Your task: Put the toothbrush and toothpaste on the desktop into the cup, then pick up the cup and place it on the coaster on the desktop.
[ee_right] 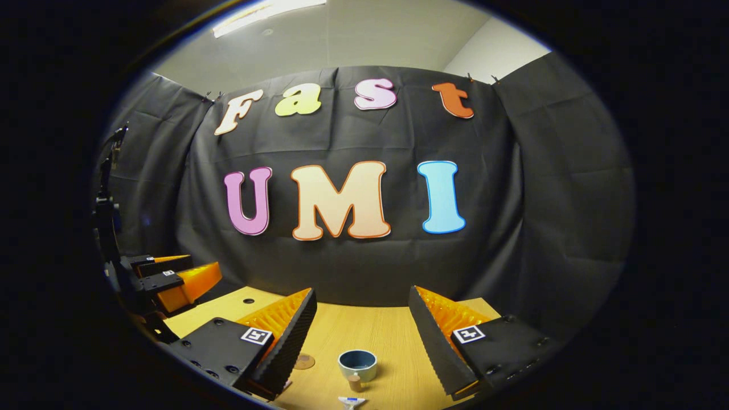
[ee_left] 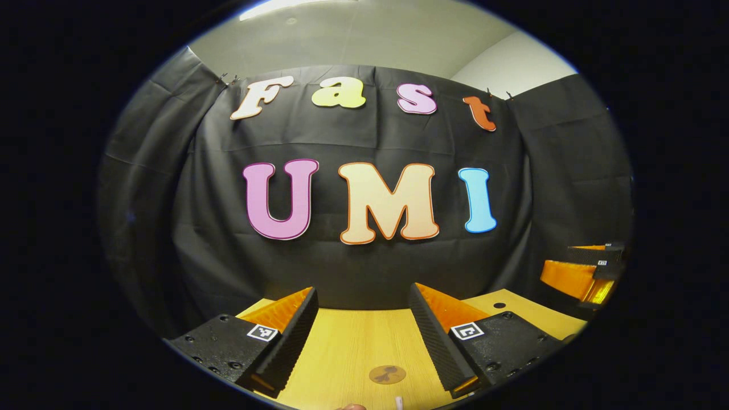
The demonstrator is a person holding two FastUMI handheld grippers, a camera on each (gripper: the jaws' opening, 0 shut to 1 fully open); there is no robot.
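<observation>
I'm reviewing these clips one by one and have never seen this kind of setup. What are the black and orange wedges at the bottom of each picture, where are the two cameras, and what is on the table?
No robot arm here: a person holds a two-finger gripper in each hand, and a fisheye camera rides on each. The wedges are that gripper's own two fingers.

In the left gripper view, the left gripper is open and holds nothing. Between its fingers lies a round coaster on the wooden desktop. The other gripper appears far right.

In the right gripper view, the right gripper is also open and holds nothing. Ahead of it stands a blue cup, upright. At the bottom edge lies something small and white and blue, perhaps the toothbrush or toothpaste; too little shows to tell. Nothing has been picked up yet.
</observation>
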